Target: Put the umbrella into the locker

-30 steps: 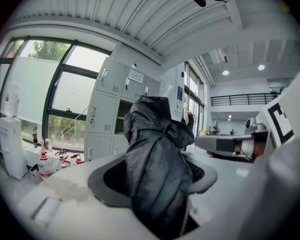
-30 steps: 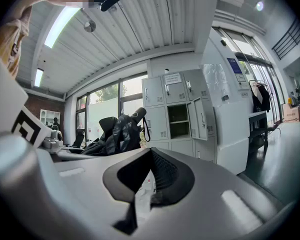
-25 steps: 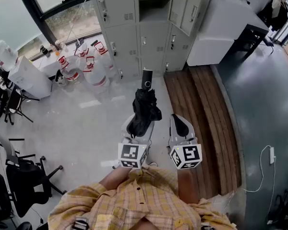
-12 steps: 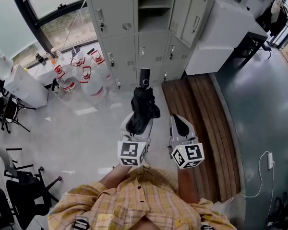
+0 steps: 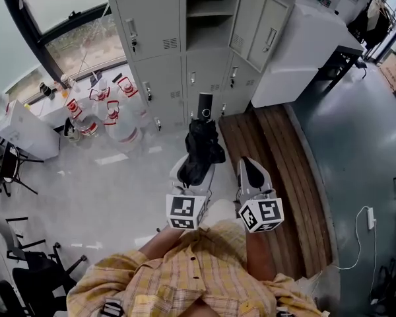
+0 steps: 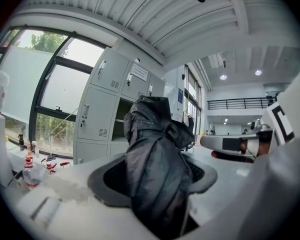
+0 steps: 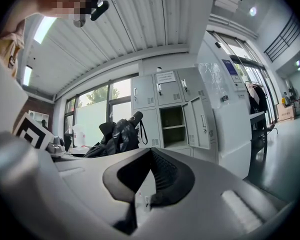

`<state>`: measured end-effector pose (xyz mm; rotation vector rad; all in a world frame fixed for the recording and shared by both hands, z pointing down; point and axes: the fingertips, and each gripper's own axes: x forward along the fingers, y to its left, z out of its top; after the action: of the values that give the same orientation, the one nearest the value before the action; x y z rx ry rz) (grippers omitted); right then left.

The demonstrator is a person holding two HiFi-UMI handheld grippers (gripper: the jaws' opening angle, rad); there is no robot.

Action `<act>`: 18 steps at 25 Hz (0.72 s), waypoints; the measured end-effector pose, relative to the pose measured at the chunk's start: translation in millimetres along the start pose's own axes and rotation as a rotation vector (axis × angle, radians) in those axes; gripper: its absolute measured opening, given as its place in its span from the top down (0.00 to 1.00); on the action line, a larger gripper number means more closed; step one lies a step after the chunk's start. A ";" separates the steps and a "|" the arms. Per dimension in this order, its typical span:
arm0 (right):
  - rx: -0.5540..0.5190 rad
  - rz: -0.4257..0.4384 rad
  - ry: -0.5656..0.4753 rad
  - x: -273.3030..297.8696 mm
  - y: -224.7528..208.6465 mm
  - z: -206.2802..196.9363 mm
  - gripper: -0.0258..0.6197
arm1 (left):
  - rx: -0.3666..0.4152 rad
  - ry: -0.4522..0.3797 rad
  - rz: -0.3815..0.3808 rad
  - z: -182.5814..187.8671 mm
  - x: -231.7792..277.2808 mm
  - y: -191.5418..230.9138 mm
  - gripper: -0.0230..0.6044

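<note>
head view: one folded black umbrella (image 5: 199, 152) sticks out of left gripper (image 5: 193, 172), well short of one locker (image 5: 155, 25); one open door (image 5: 259, 24), shelf (image 5: 210, 9) inside; right gripper (image 5: 248, 166) beside | left gripper view: jaws pinch umbrella cloth | right gripper view: jaws pressed together; only here umbrella's strap (image 7: 140, 126) shows

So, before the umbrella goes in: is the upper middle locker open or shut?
Open. The locker shows its shelf inside, and its door stands swung out to the right.
</note>
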<state>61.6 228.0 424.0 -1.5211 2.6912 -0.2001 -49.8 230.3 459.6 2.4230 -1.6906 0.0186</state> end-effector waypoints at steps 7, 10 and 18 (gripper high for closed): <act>0.009 -0.018 -0.011 21.8 -8.6 -8.4 0.96 | 0.004 0.027 -0.008 -10.0 19.6 13.7 0.54; 0.009 0.001 -0.019 35.9 -12.3 -7.1 0.96 | 0.013 0.037 0.000 -11.0 33.0 22.4 0.54; 0.045 0.049 -0.026 75.7 -33.0 -5.3 0.96 | 0.050 0.040 -0.003 -4.9 74.5 34.1 0.54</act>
<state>50.0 146.8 435.6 -1.4346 2.6812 -0.2352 -55.0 150.4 478.1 2.4442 -1.6887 0.1103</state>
